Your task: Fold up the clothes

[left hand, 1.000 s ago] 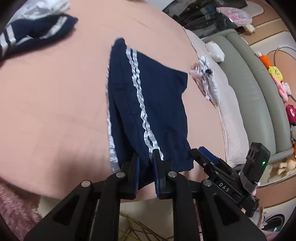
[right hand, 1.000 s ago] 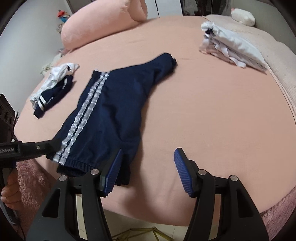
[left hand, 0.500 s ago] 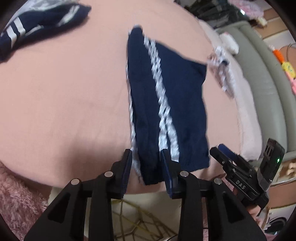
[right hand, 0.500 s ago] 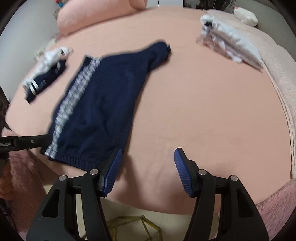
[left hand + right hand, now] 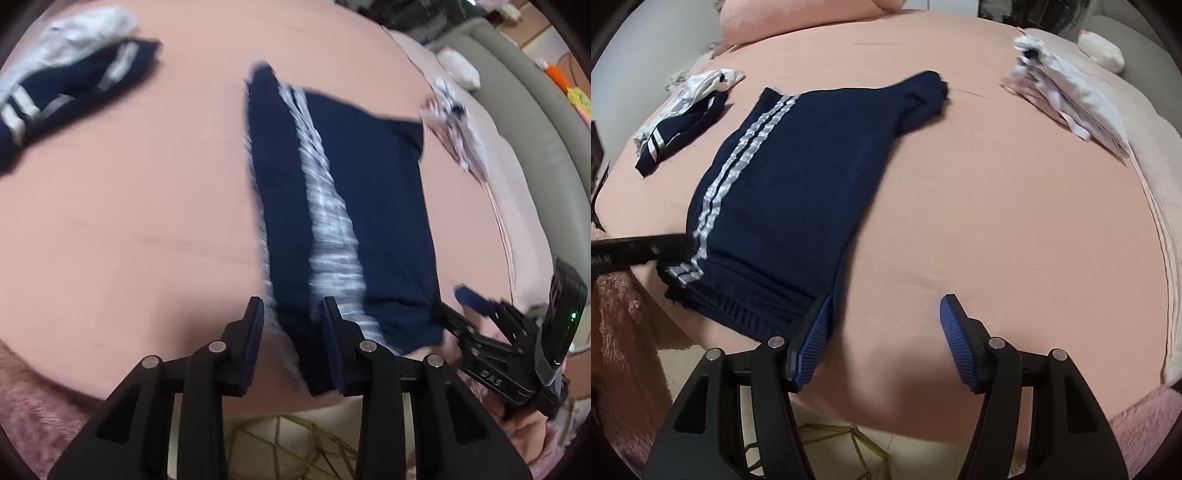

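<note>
Navy shorts with two white side stripes (image 5: 790, 192) lie flat on the pink bed, waistband toward me; they also show in the left wrist view (image 5: 354, 206). My left gripper (image 5: 291, 317) is open, its fingers on either side of the waistband's striped corner. My right gripper (image 5: 884, 325) is open and empty over bare sheet, its left finger (image 5: 812, 332) beside the waistband's other corner. The right gripper also shows at the right of the left wrist view (image 5: 469, 299).
A crumpled navy and white garment (image 5: 683, 114) lies at the far left. A stack of folded white and pink clothes (image 5: 1067, 99) sits at the far right. A pink pillow (image 5: 798, 14) is at the back. The bed's front edge (image 5: 923, 432) is just below both grippers.
My left gripper has opened and let go of the shorts' waistband. The shorts now lie flat nearer the bed's front edge. The right gripper stayed open.
</note>
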Tool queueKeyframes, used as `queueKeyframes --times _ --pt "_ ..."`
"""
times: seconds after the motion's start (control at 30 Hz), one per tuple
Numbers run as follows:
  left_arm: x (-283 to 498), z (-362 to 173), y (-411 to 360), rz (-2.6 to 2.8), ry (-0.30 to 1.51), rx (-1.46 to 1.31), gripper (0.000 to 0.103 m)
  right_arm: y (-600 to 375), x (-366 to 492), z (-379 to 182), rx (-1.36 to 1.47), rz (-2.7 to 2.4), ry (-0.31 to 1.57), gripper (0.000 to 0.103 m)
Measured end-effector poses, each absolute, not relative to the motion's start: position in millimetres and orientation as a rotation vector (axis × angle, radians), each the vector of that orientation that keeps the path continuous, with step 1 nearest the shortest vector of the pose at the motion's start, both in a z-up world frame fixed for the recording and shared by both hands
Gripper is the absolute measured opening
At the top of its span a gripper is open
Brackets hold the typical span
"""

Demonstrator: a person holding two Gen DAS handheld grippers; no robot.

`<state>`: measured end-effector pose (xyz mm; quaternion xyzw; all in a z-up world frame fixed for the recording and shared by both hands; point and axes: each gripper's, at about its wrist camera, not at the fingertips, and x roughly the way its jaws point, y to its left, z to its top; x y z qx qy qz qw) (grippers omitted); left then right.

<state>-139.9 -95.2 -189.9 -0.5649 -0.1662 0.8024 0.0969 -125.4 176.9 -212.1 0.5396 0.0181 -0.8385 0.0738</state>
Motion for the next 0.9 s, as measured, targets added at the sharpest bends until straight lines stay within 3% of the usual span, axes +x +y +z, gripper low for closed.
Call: queueKeyframes --times 0.13,0.27,0.37,0.53,0.73,0.9 --pt "-159 -177 -87 2.395 -0.45 -1.587 0.034 177 -133 -197 1.54 -2.512 -0.026 0.061" --pt "-184 -191 -63 2.393 -0.265 -1.636 0.034 140 -151 -189 1.437 -2.503 0.097 0.062" --pt "-185 -202 -70 2.409 -0.238 -1.694 0.032 126 -162 -217 1.605 -2.441 0.19 0.062" --pt "-166 -187 -95 2.481 -0.392 -1.632 0.035 143 -143 -205 1.555 -2.435 0.076 0.062" --pt "-162 -180 -64 2.427 -0.305 -1.501 0.035 148 -147 -218 1.625 -2.478 0.209 0.062" --pt "-163 -193 -78 2.408 -0.386 -1.585 0.035 160 -141 -203 1.588 -2.52 0.108 0.062"
